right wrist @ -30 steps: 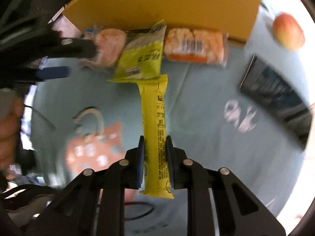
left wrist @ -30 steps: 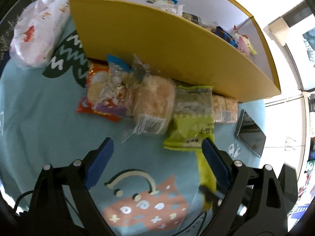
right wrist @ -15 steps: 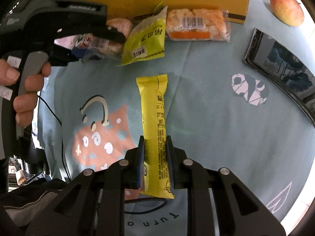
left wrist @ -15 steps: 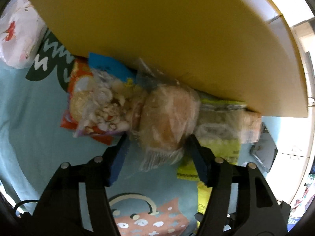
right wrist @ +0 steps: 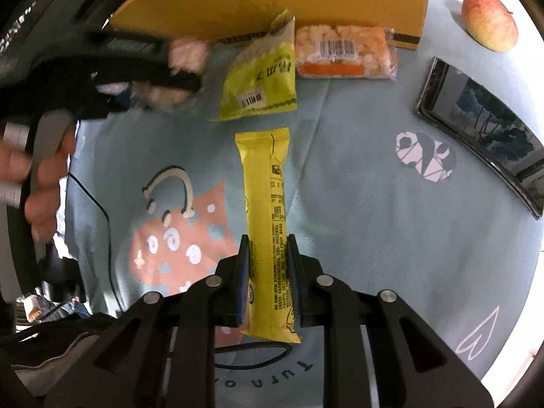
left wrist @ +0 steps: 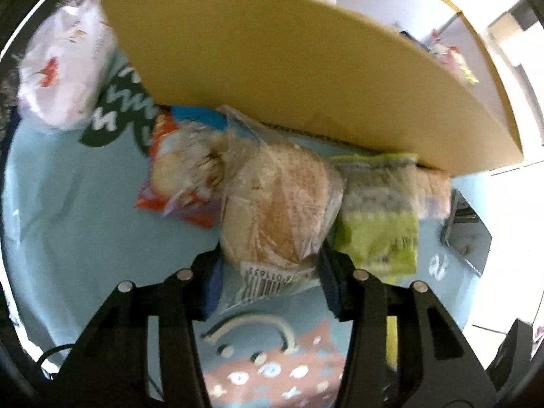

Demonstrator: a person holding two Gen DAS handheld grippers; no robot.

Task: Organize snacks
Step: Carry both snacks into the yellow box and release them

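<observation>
Pale blue printed cloth covers the table (right wrist: 357, 204). Nearest, the right tongs (right wrist: 268, 272) pinch a yellow snack bar (right wrist: 263, 183) lengthwise. Further on, the left tongs (left wrist: 270, 272) are closing around a bagged bun (left wrist: 278, 204), pads at its wrapper. Green packet (right wrist: 261, 78), orange crackers (right wrist: 343, 51) lie unsorted against the yellow box (left wrist: 289, 78); most remains.

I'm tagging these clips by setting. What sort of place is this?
Probably a home table, not a shop or lab: a printed cartoon tablecloth, a loose apple and a phone lie beside packaged snacks and a yellow cardboard box.
</observation>
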